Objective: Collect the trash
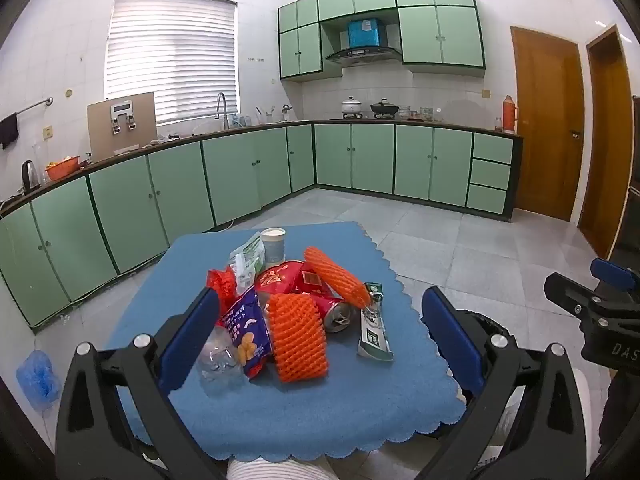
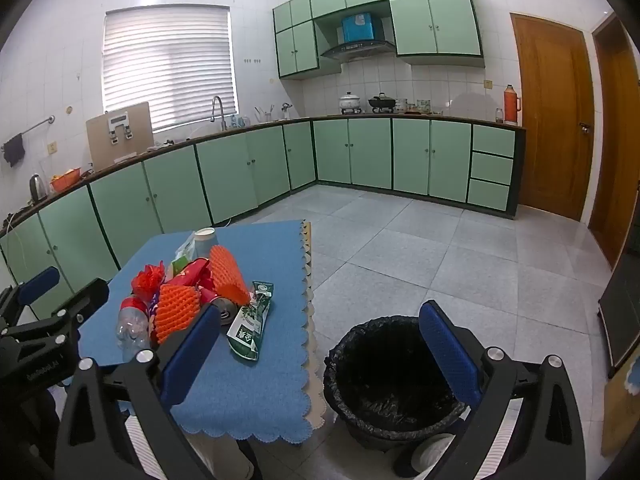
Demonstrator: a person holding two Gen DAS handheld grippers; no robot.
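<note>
Left wrist view: left gripper (image 1: pixel 320 334) spread wide and empty, hovering over the near edge of the blue-clothed table (image 1: pixel 340 412); trash heaped mid-table — orange foam net (image 1: pixel 298 340), second foam net (image 1: pixel 336 276) atop a red can (image 1: pixel 334 312), purple snack bag (image 1: pixel 246 332), clear bottle (image 1: pixel 218 360), green-white carton (image 1: pixel 374 330), paper cup (image 1: pixel 274 244). Right wrist view: right gripper (image 2: pixel 320 354) likewise spread, holding nothing, pads straddling the table's right edge and the black-lined bin (image 2: pixel 384 380) standing on the floor just beside the table; left gripper (image 2: pixel 48 300) visible at far left.
</note>
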